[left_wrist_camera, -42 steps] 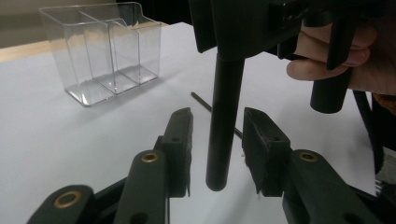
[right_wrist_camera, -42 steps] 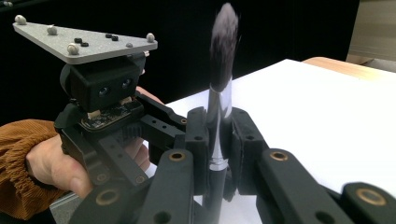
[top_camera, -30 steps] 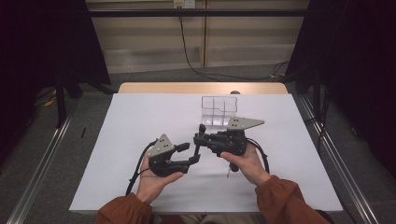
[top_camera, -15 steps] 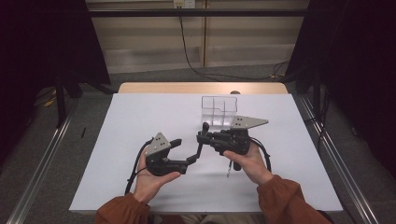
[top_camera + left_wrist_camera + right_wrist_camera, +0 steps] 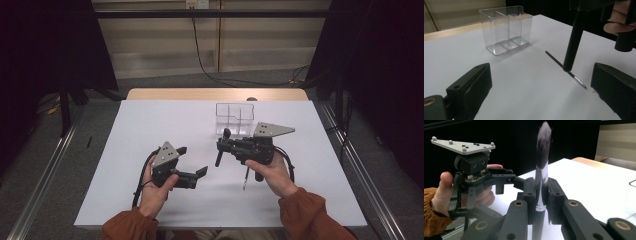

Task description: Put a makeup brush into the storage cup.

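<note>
The right hand-held gripper [image 5: 539, 195] pinches a makeup brush [image 5: 541, 172] upright, ready for the clear organizer [image 5: 235, 119] beyond it, while the left hand-held gripper [image 5: 192, 161], jaws just spread, holds nothing.

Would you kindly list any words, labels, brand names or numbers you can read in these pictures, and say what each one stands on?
None can be read. The clear organizer, the big brush, the thin brush, the table and both grippers carry no visible writing. The grey plate bears only screws and small dots.
</note>
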Demonstrator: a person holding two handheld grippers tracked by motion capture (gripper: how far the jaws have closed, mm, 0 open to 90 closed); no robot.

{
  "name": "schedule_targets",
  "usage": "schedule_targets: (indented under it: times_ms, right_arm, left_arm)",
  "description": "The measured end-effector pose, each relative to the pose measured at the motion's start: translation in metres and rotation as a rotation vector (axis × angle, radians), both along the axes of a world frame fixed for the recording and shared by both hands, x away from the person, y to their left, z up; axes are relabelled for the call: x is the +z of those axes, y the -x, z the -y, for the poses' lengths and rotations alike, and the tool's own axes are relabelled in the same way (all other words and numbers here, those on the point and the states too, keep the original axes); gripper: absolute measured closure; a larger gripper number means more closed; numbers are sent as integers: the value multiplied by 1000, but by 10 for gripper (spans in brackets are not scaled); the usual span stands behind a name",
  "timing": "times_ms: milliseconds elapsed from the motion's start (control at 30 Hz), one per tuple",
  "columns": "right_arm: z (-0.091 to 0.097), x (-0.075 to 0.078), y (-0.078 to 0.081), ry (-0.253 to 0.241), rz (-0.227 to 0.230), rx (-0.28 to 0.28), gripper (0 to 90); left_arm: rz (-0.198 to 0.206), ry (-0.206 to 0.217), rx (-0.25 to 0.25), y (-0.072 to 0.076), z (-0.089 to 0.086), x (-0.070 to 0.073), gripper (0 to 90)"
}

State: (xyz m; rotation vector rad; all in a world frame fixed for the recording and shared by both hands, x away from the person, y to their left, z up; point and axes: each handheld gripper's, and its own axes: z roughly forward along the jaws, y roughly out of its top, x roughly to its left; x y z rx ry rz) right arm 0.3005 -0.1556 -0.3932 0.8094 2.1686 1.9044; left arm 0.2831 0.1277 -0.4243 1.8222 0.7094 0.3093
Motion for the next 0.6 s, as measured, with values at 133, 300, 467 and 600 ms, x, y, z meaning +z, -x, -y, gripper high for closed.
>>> schedule_targets:
  times_ms: [133, 300, 467, 600]
  right_arm:
    - [3, 1, 1, -3, 1, -8, 796]
    - [7, 1, 1, -1, 3, -20, 796]
    - [9, 1, 3, -4, 3, -30, 796]
    - [9, 2, 3, -1, 10, -34, 796]
  left_arm:
    - [16, 18, 22, -1, -7, 1, 39]
    - [47, 52, 49, -2, -21, 5, 34]
    - [76, 48, 76, 2, -41, 8, 34]
    - [100, 58, 126, 4, -57, 9, 33]
